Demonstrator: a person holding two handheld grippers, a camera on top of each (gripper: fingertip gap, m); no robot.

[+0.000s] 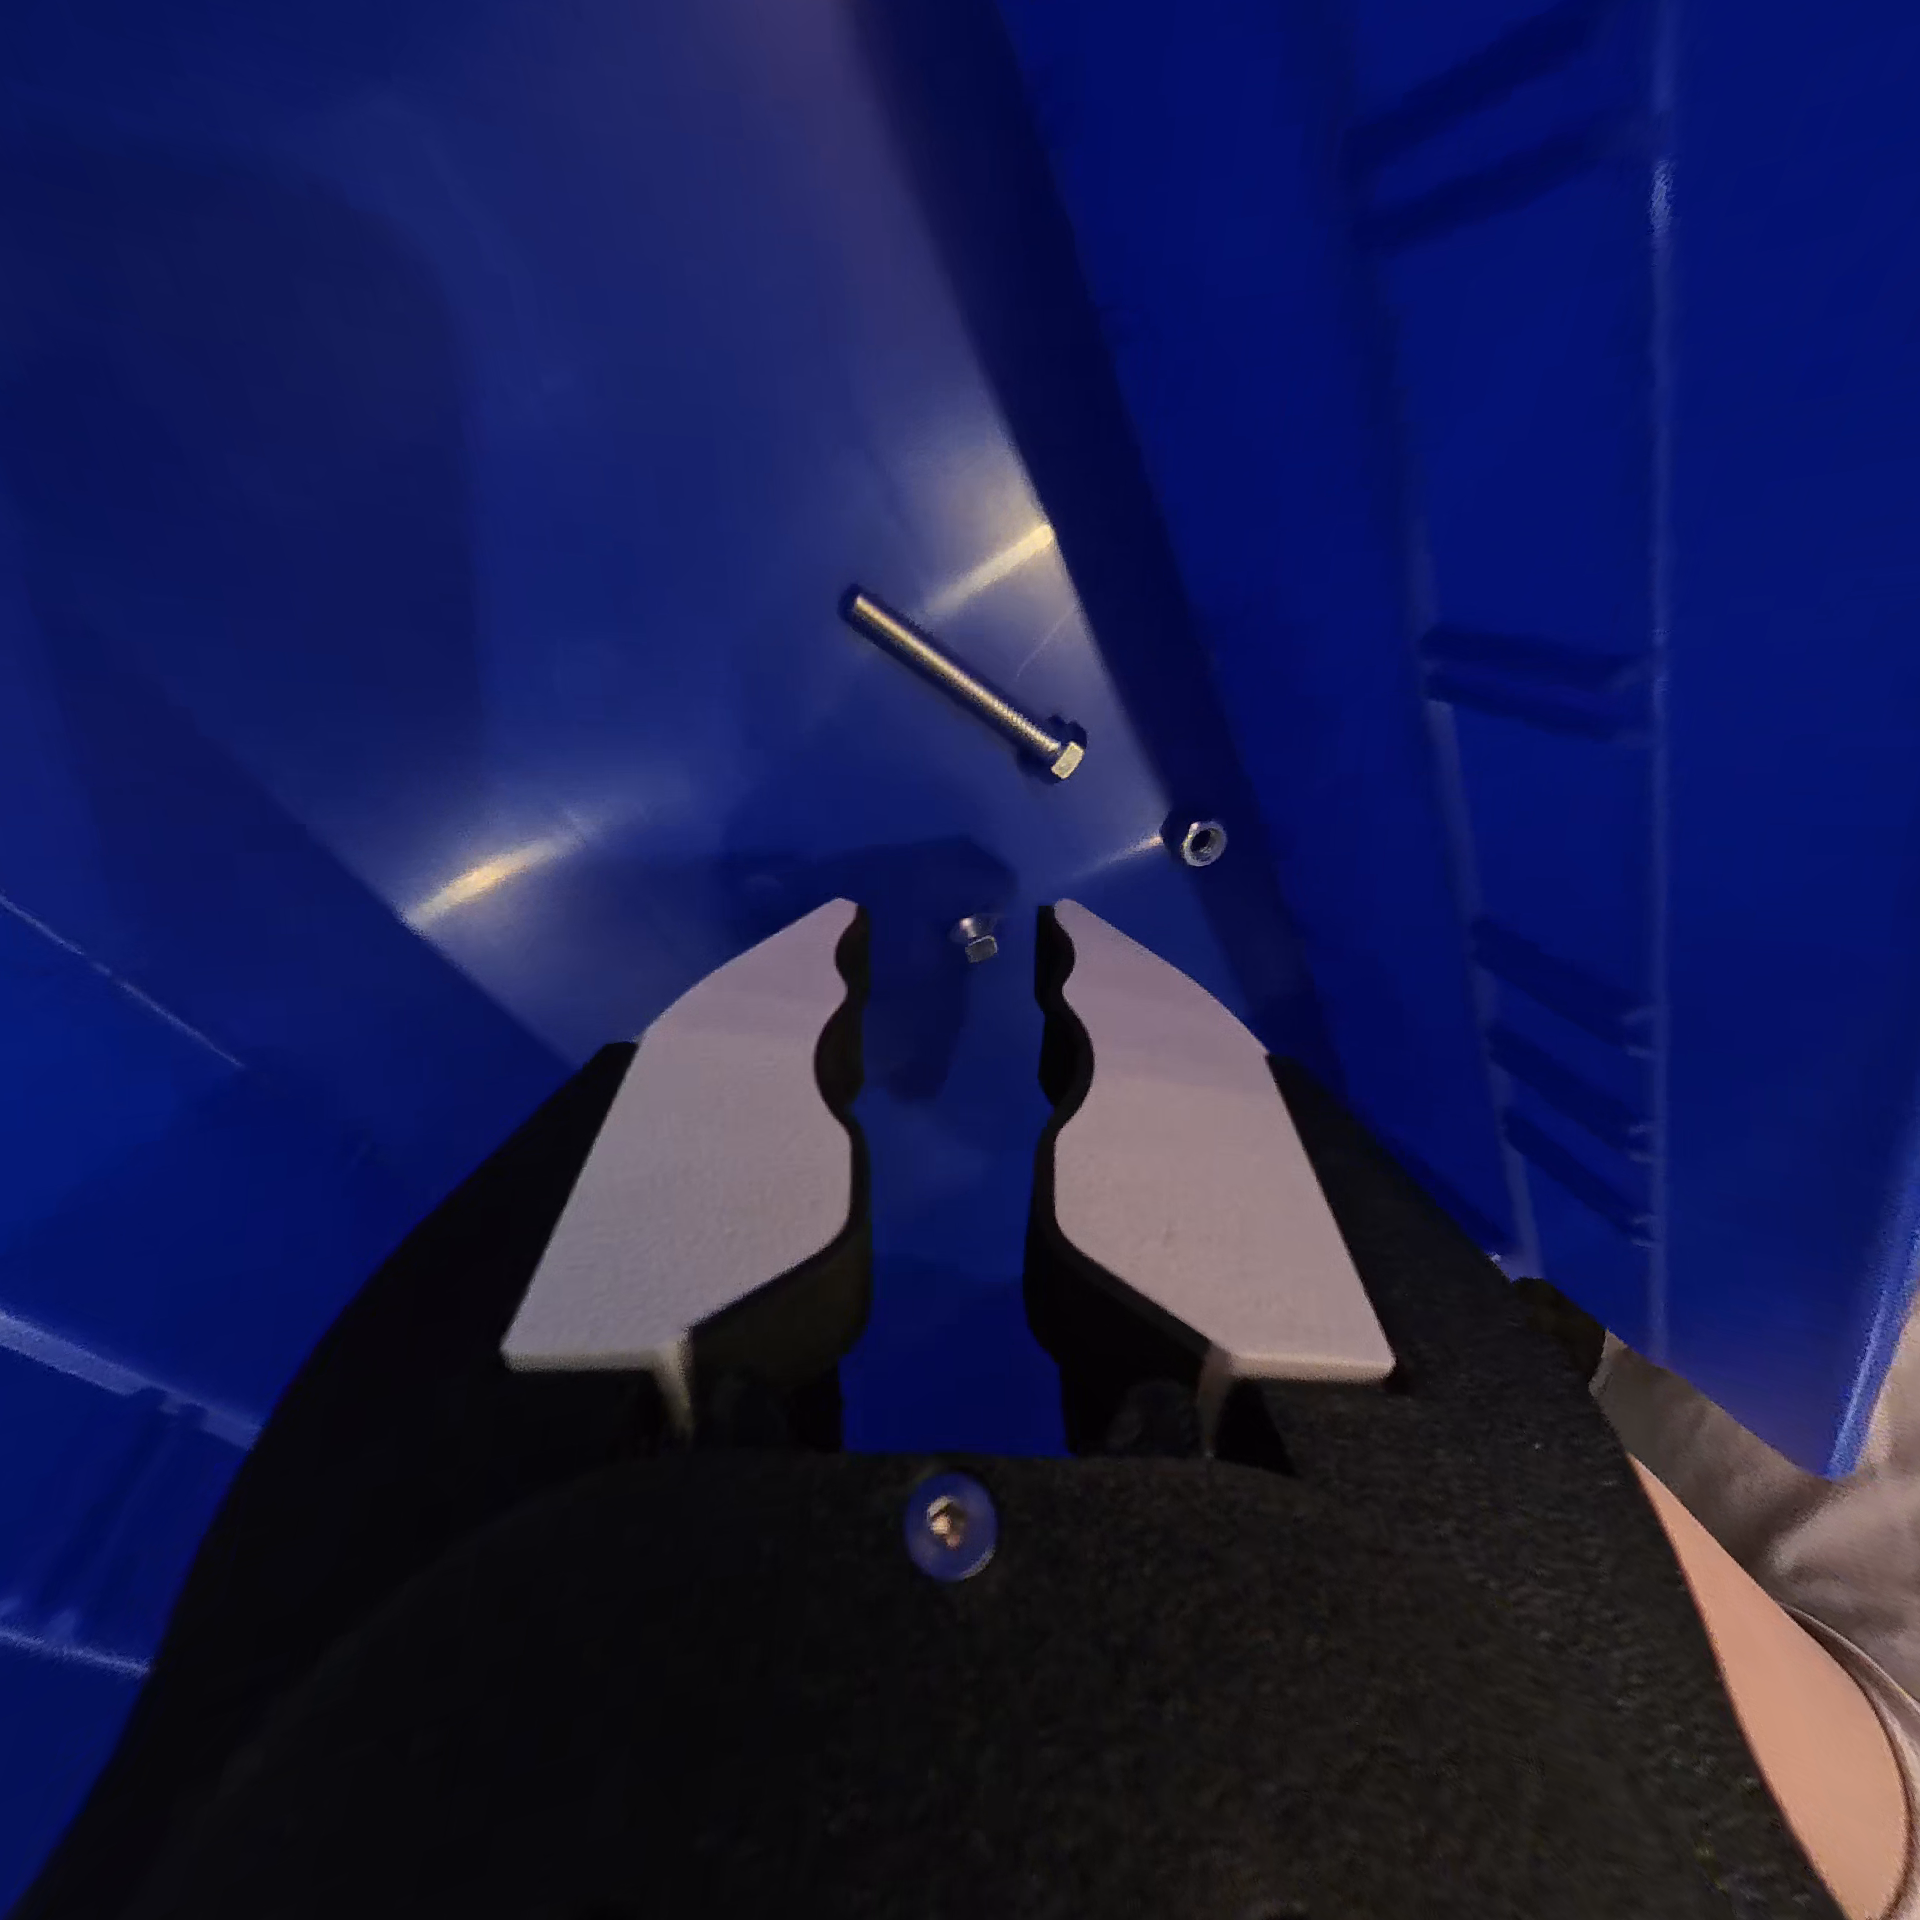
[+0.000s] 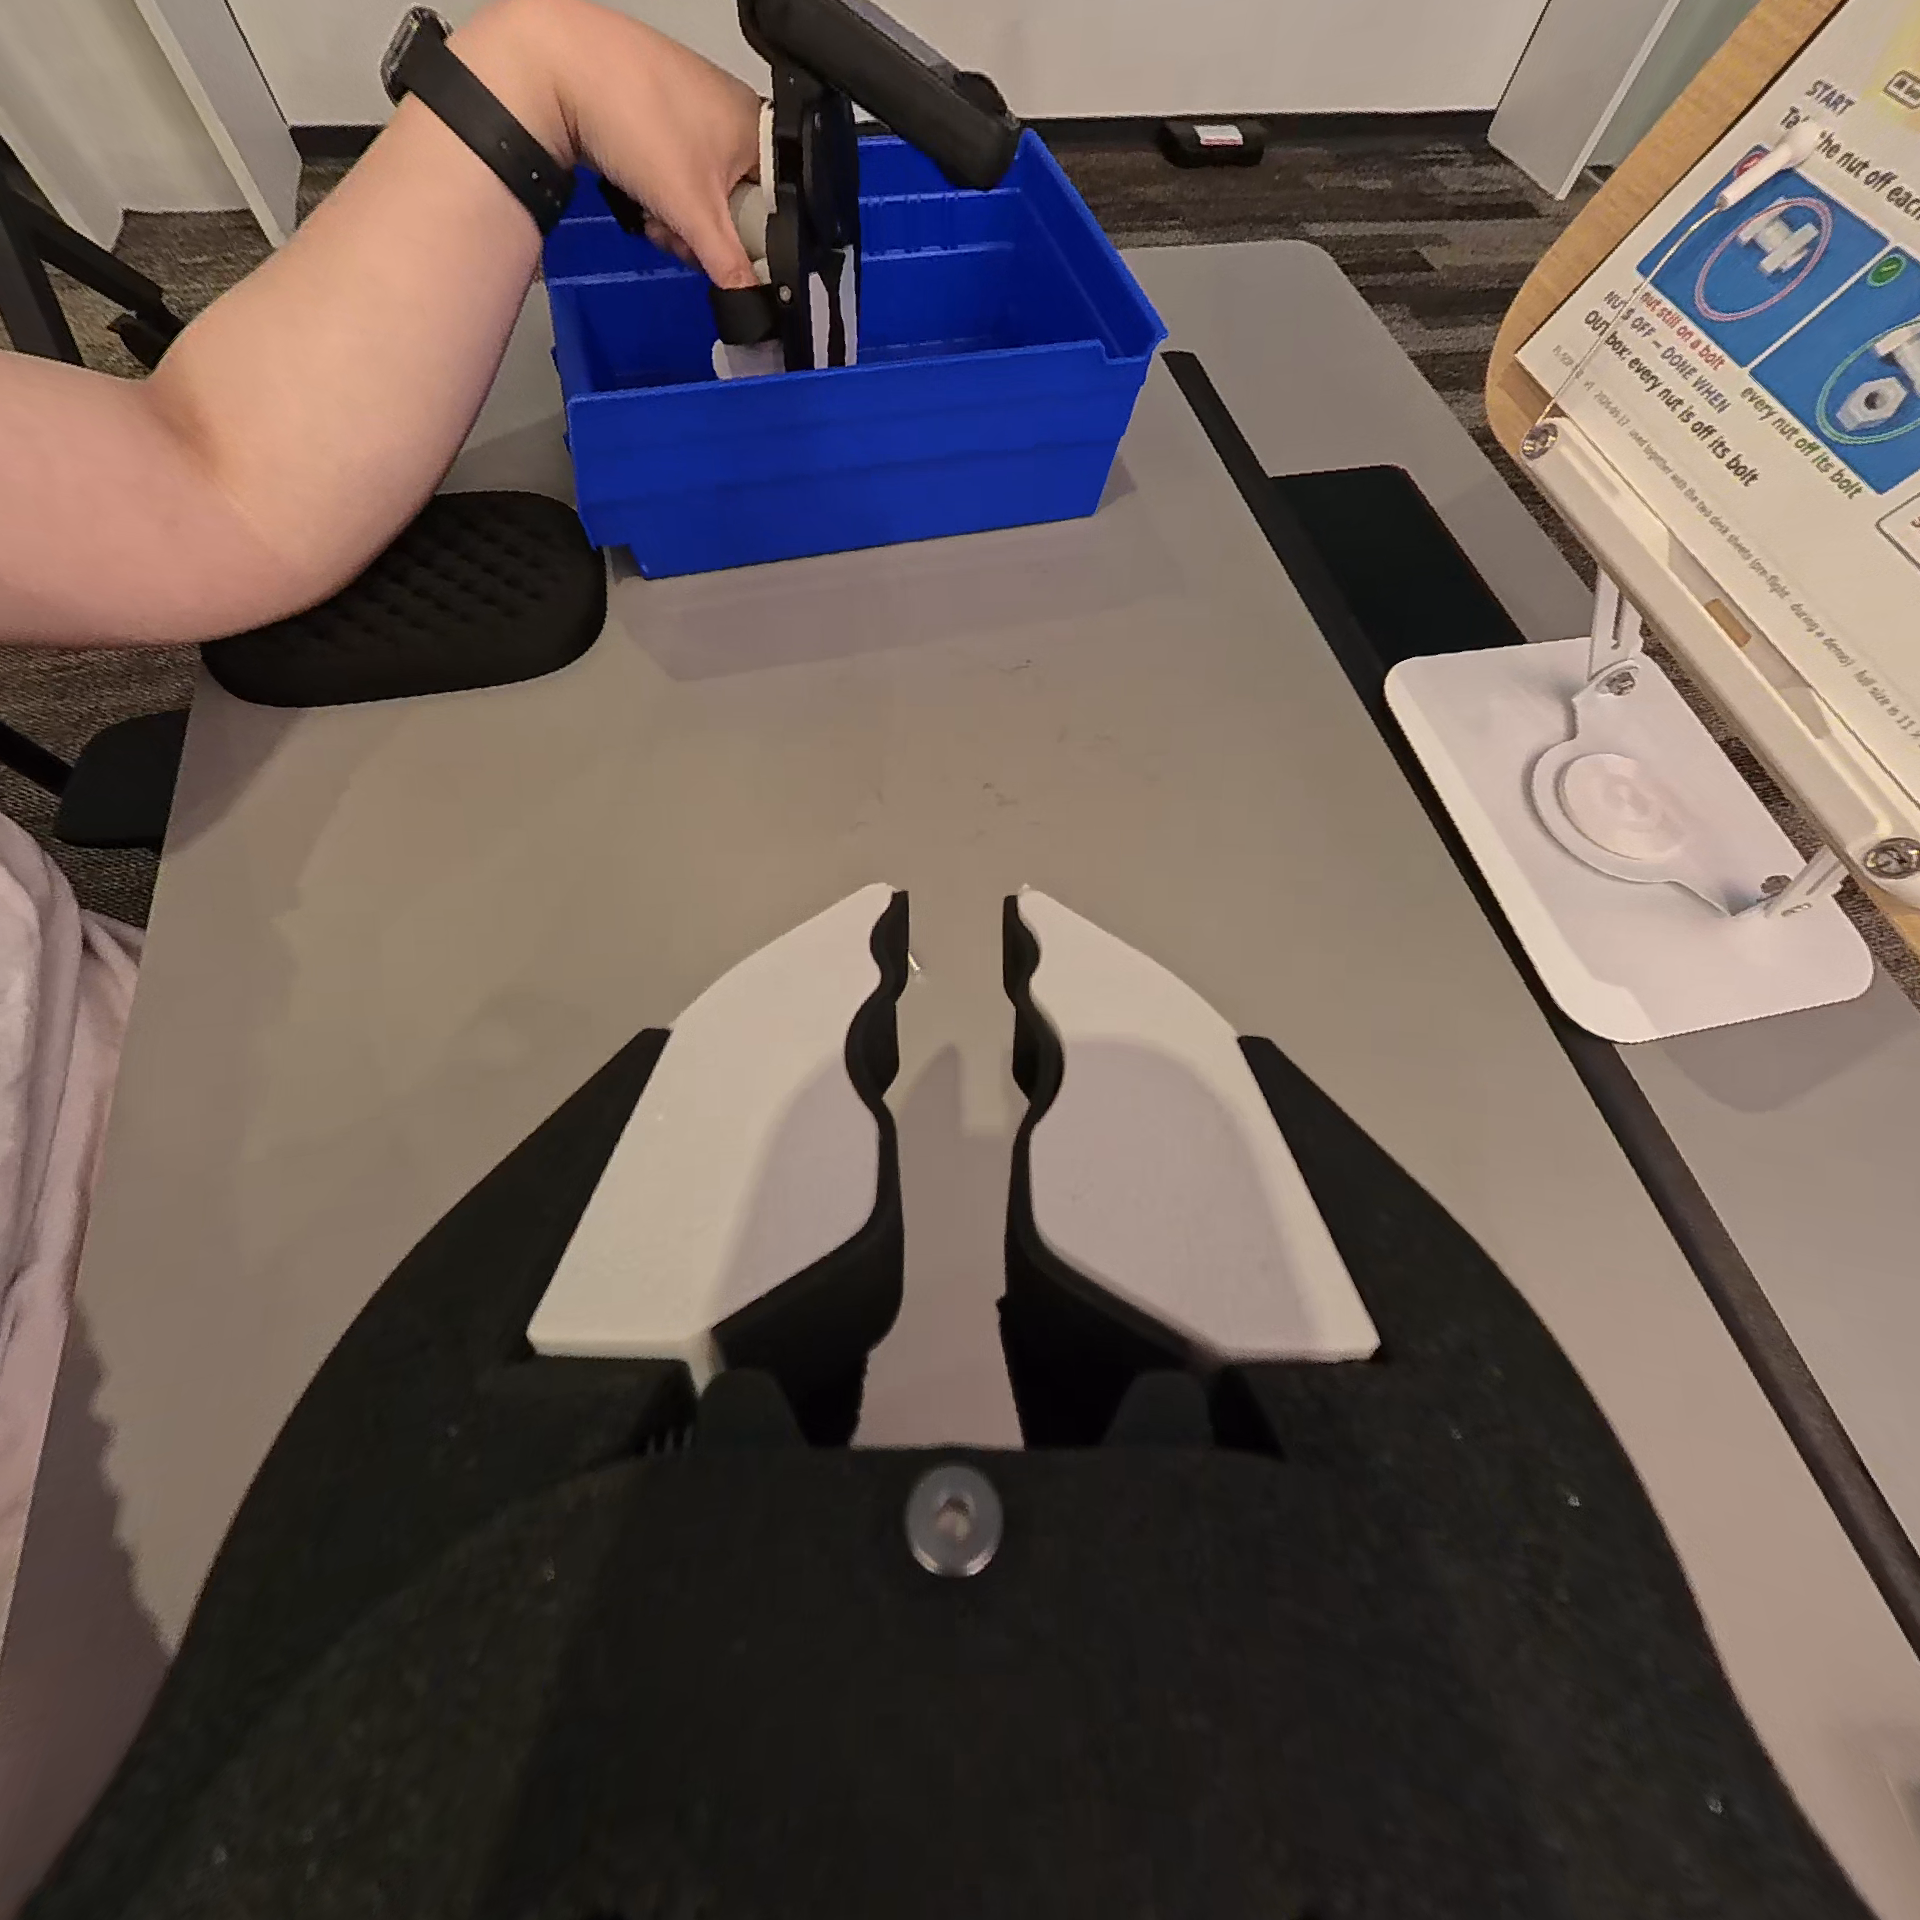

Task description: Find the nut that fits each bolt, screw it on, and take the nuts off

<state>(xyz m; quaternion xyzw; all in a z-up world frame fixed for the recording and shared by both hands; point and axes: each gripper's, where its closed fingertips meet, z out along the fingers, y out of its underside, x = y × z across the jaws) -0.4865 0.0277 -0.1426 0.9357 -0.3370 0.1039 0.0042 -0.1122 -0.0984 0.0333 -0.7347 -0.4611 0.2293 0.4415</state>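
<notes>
Left wrist view: the left tongs (image 1: pixel 951 914) reach down inside the blue bin (image 1: pixel 520 520), released, with a clear gap between the tips and nothing gripped.
Short bolt: a small short bolt (image 1: pixel 975 935) lies on the bin floor right in that gap, just past the fingertips; the tongs seem lined up on it so that closing would catch it, though I judge they are not yet touching it.
Long bolt: a long bolt (image 1: pixel 961 686) lies flat on the bin floor beyond the short bolt, slanted, its hex head toward the bin's right-hand wall.
Nut: a single nut (image 1: pixel 1193 837) rests against the foot of that same wall, to the right of the short bolt and apart from both bolts.
Obstruction: the wall stands close on the right of the tongs, so the nut in the corner looks awkward to reach squarely; the long bolt's head lies near the short bolt and could be nudged.
Right tongs: the right tongs (image 2: pixel 956 914) hover low over the grey tabletop (image 2: pixel 727 748), well short of the blue bin, slack and empty, probably waiting to take the mating part.
Right wrist view, surroundings: the person's left hand (image 2: pixel 665 177) holds the left tool dipped into the bin; a black padded rest (image 2: pixel 416 603) lies beside the bin under the forearm, and an instruction card on a white stand (image 2: pixel 1621 831) sits off to the bin's right.
</notes>
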